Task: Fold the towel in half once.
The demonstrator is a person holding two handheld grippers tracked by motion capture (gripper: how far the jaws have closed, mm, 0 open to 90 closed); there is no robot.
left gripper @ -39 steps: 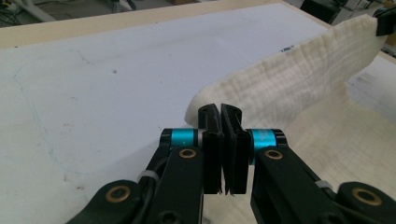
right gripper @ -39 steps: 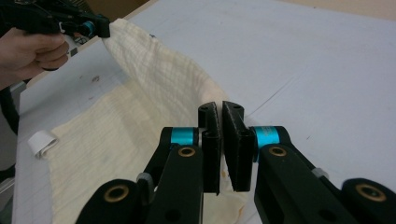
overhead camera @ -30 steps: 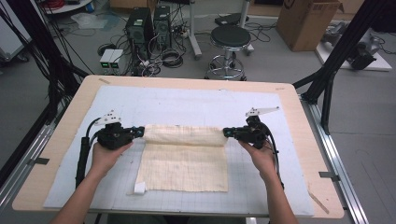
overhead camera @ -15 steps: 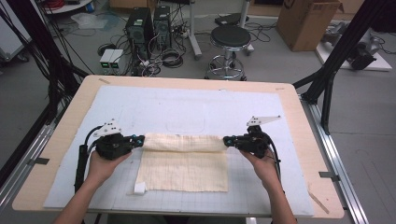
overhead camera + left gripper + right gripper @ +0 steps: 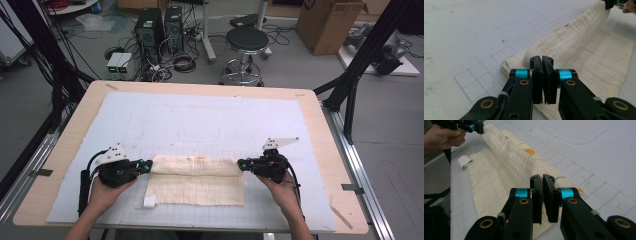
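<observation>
Both grippers, left (image 5: 146, 165) and right (image 5: 241, 164), are clamped on the folded edge of a cream muslin cloth (image 5: 196, 187) lying on the worktop (image 5: 320, 130); uneven pulling risks a skewed fold or a slipped corner.

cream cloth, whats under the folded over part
Under the raised fold of the cream cloth lies the cloth's own lower layer, flat on the white mat. An orange mark peeks out by the fold. Anything deeper inside the fold is covered.

Cream cloth (image 5: 197, 182), crinkled matt gauze weave, on a smooth white gridded mat (image 5: 200, 120) over a pale wooden tabletop (image 5: 325, 125).
</observation>
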